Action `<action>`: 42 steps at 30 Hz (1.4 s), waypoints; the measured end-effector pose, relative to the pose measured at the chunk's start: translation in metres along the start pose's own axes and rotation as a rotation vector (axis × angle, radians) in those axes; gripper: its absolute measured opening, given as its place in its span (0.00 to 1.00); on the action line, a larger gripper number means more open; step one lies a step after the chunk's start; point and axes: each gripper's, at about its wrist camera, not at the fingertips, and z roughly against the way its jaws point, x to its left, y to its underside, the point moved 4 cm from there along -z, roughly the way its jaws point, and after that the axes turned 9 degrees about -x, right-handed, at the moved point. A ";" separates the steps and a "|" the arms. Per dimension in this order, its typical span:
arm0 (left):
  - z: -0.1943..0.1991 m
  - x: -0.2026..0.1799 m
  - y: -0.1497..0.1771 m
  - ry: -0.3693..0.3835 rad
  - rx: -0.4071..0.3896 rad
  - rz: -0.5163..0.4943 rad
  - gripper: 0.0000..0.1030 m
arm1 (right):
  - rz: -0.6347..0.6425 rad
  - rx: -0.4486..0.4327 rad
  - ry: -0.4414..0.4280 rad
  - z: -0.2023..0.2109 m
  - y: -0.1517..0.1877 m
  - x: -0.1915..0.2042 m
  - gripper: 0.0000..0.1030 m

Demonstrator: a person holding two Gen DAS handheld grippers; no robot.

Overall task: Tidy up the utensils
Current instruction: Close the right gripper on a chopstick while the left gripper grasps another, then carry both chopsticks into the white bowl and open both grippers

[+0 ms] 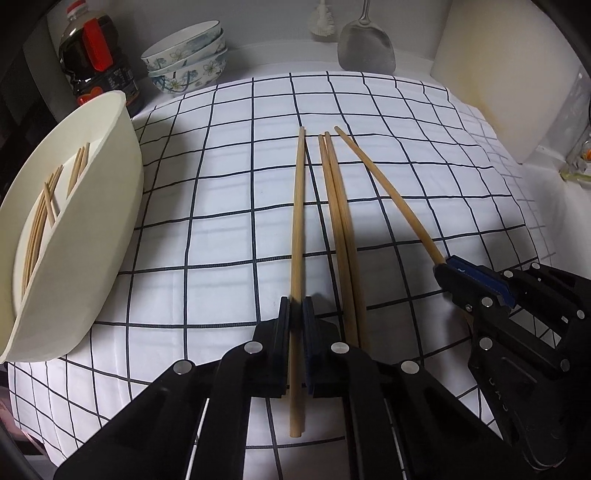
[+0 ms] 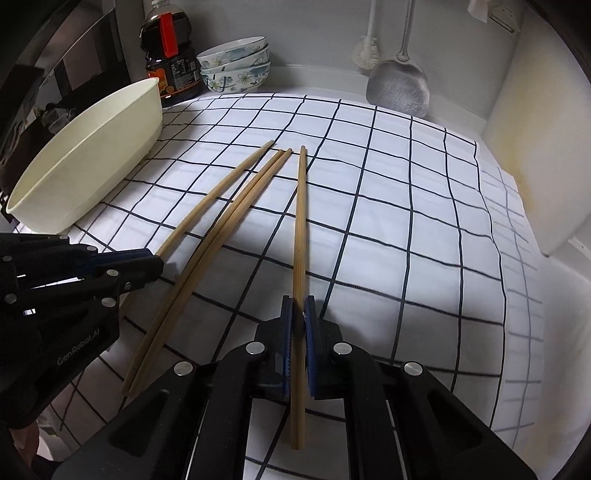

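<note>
Four wooden chopsticks lie side by side on a checked cloth (image 1: 221,192). My left gripper (image 1: 296,306) is shut on the near end of the leftmost chopstick (image 1: 298,221). In the right wrist view the left gripper (image 2: 157,260) pinches that chopstick (image 2: 214,199) from the left. My right gripper (image 2: 298,306) is shut on the rightmost chopstick (image 2: 299,221); the left wrist view shows the right gripper (image 1: 445,267) at that stick's (image 1: 388,192) end. A loose pair of chopsticks (image 1: 338,221) rests between them. A cream divided tray (image 1: 92,229) at the left holds several chopsticks.
Behind the cloth stand a dark sauce bottle (image 1: 92,55) and stacked floral bowls (image 1: 188,55). A metal spatula (image 1: 365,48) and a white brush (image 1: 325,26) lean on the back wall. A white board (image 1: 498,74) stands at the right.
</note>
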 end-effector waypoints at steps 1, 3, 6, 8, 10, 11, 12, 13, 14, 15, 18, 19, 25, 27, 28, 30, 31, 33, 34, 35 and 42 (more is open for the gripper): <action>0.000 0.001 0.000 0.004 0.003 0.005 0.07 | -0.011 -0.002 0.000 0.002 0.001 0.000 0.06; 0.003 0.004 0.002 0.016 0.008 0.015 0.07 | -0.030 -0.008 0.001 0.007 0.001 0.000 0.06; 0.011 0.008 0.003 0.031 0.004 0.025 0.07 | -0.062 -0.021 0.001 0.017 -0.001 0.001 0.06; 0.021 0.012 0.004 0.044 -0.004 0.033 0.07 | -0.080 -0.034 -0.003 0.024 -0.004 0.002 0.06; 0.031 0.016 0.003 0.057 -0.016 0.042 0.07 | -0.088 -0.045 -0.001 0.030 -0.008 0.004 0.06; 0.038 0.018 0.003 0.064 -0.025 0.046 0.07 | -0.092 -0.049 -0.003 0.033 -0.010 0.006 0.06; 0.044 0.020 0.002 0.069 -0.032 0.048 0.07 | -0.097 -0.056 -0.004 0.037 -0.013 0.008 0.06; 0.052 0.023 0.001 0.074 -0.042 0.051 0.07 | -0.101 -0.062 -0.008 0.041 -0.017 0.011 0.06; 0.057 0.025 0.000 0.078 -0.049 0.054 0.07 | -0.102 -0.067 -0.012 0.045 -0.020 0.015 0.06; 0.065 0.030 -0.003 0.083 -0.059 0.064 0.07 | -0.100 -0.073 -0.015 0.048 -0.024 0.019 0.06; 0.087 0.047 -0.013 0.087 -0.102 0.096 0.07 | -0.087 -0.095 -0.025 0.058 -0.037 0.034 0.06; 0.094 0.053 -0.017 0.089 -0.117 0.106 0.07 | -0.082 -0.100 -0.029 0.059 -0.042 0.038 0.06; 0.116 0.079 -0.037 0.110 -0.161 0.139 0.07 | -0.065 -0.127 -0.060 0.068 -0.074 0.063 0.06; 0.115 0.086 -0.040 0.111 -0.155 0.151 0.07 | -0.071 -0.128 -0.063 0.068 -0.081 0.066 0.06; 0.115 0.090 -0.043 0.114 -0.154 0.160 0.07 | -0.074 -0.129 -0.063 0.069 -0.084 0.067 0.06; 0.117 0.094 -0.045 0.118 -0.158 0.168 0.07 | -0.074 -0.133 -0.056 0.071 -0.088 0.069 0.06; 0.118 0.096 -0.046 0.118 -0.162 0.169 0.07 | -0.073 -0.134 -0.054 0.072 -0.089 0.069 0.06; 0.121 0.096 -0.048 0.126 -0.167 0.170 0.07 | -0.072 -0.138 -0.049 0.075 -0.091 0.069 0.06; 0.122 0.095 -0.049 0.133 -0.168 0.170 0.07 | -0.073 -0.141 -0.045 0.076 -0.092 0.068 0.06; 0.124 0.094 -0.050 0.140 -0.169 0.169 0.07 | -0.075 -0.144 -0.043 0.078 -0.092 0.068 0.06; 0.137 0.089 -0.061 0.159 -0.201 0.165 0.07 | -0.081 -0.168 -0.028 0.093 -0.098 0.064 0.06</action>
